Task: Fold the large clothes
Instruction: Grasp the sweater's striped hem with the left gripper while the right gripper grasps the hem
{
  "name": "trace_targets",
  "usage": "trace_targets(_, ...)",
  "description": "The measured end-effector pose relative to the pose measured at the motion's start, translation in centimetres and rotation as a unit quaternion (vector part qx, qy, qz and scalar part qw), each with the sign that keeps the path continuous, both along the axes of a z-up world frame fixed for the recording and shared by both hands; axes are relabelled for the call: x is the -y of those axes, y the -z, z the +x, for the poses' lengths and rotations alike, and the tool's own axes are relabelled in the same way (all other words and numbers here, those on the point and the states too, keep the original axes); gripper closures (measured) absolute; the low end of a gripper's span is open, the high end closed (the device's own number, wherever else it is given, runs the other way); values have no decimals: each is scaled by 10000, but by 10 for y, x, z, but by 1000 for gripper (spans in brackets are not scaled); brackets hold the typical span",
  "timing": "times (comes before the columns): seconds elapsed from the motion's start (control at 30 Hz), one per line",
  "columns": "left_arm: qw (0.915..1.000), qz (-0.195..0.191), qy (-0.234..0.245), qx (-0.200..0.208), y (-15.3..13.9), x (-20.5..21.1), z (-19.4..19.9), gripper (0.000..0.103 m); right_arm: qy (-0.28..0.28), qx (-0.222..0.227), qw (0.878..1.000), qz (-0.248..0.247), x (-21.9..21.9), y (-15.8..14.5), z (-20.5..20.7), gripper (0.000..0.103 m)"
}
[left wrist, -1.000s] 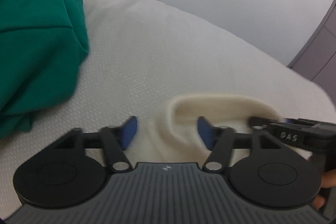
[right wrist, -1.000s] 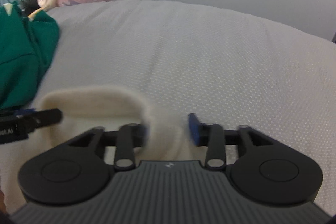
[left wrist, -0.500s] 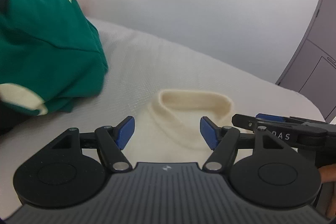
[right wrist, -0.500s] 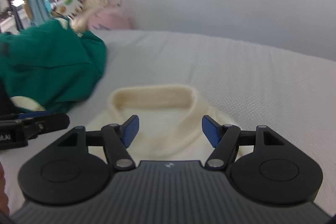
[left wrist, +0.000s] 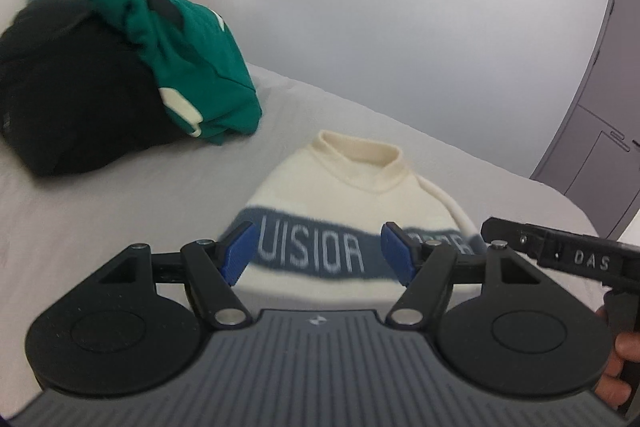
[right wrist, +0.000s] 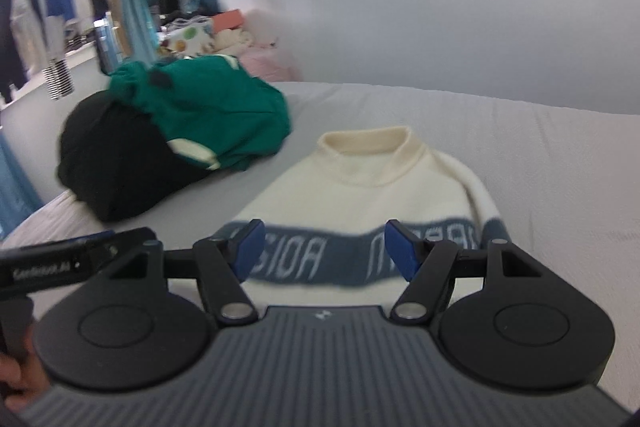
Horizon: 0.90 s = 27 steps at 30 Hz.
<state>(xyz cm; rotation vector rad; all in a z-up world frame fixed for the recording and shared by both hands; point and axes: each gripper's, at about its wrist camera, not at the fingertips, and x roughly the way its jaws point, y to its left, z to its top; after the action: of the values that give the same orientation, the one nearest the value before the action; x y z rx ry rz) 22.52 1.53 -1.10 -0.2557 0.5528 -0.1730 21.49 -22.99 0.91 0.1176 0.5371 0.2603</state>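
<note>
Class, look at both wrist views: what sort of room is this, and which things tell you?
Most likely a bedroom. A bed with a pale cover holds a cream sweater and a pile of clothes, and more garments hang on a rack behind.

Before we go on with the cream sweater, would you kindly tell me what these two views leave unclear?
- Sweater hem and lower body: hidden behind the left claw body in the left view, and behind the right claw in the right view.
- Lettering on the blue band: blurred and partly covered by the claw fingers.
- Black garment: partly under the green one; its kind is unclear.
</note>
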Motion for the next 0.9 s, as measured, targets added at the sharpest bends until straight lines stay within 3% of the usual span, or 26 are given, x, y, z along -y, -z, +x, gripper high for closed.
trace_targets(0.17,9999,67,-61,132,9,-1,-54,30,-141,121,9998,64,-2,8,-39,35)
trace_targets(0.3,9992,-194,-283,-220,42,-16,-65,30,-232,-13,9996,175,2,29,-52,35)
trace_targets(0.43,9924,-767,-595,-750,68,-43,-47,30,-185,-162,9996,144,1,45,-61,35)
trace_targets(0.6,9785,-1397,-1143,-994,97,-84,-21,31,-122,-410,9988,220,3,70,-46,35)
trace_targets(0.73,9661,-1924,-1259,-1171,117,-104,-1,31,-158,-658,9970,384,3,87,-28,35)
trace_targets(0.9,9689,-1976,-1048,-1062,133,-103,27,31,-156,-788,9953,535,2,96,-9,35)
